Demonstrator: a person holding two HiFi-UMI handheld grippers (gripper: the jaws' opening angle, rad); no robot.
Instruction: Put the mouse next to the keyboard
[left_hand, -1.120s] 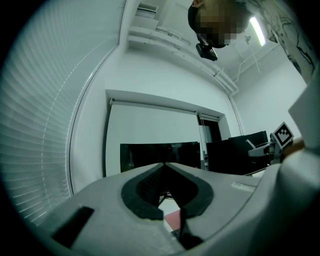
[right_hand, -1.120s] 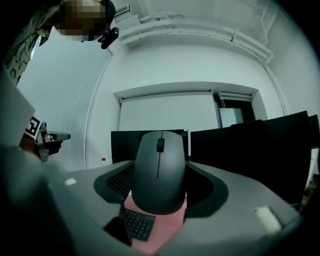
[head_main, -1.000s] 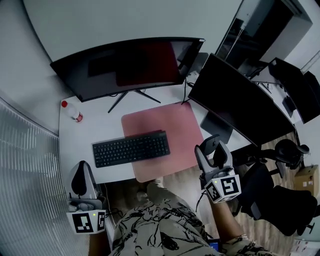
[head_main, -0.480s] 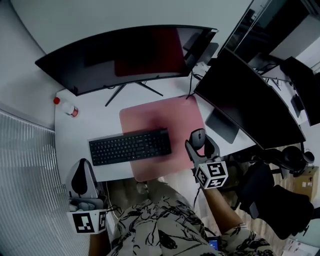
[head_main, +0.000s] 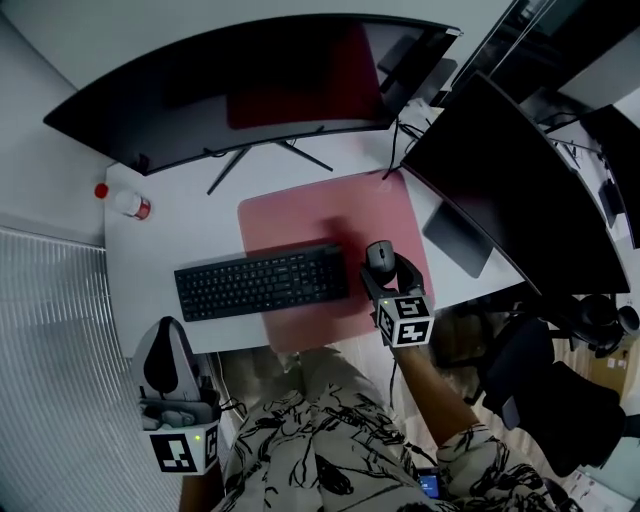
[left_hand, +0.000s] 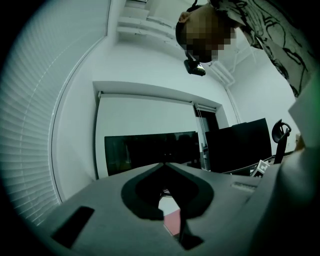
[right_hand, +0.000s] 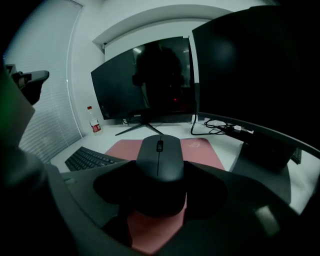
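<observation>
A dark grey mouse (right_hand: 160, 161) sits between the jaws of my right gripper (right_hand: 160, 192), which is shut on it. In the head view the mouse (head_main: 380, 257) hangs over the right part of the pink desk mat (head_main: 300, 220), just right of the black keyboard (head_main: 262, 282), with the right gripper (head_main: 385, 272) behind it. I cannot tell whether the mouse touches the mat. My left gripper (head_main: 166, 368) is held low at the near left, off the desk, its jaws together with nothing between them (left_hand: 167, 172). The keyboard (right_hand: 89, 158) shows at the left of the right gripper view.
A wide curved monitor (head_main: 230, 90) stands at the back of the white desk (head_main: 160, 245), and a second dark monitor (head_main: 500, 180) stands at the right. A small bottle with a red cap (head_main: 125, 202) stands at the desk's far left. Cables (right_hand: 220, 127) lie behind the mat. An office chair (head_main: 560, 400) is at the near right.
My right gripper has carried the mouse leftward and forward, from off the desk's right edge to over the pink mat beside the keyboard. The left gripper has stayed put.
</observation>
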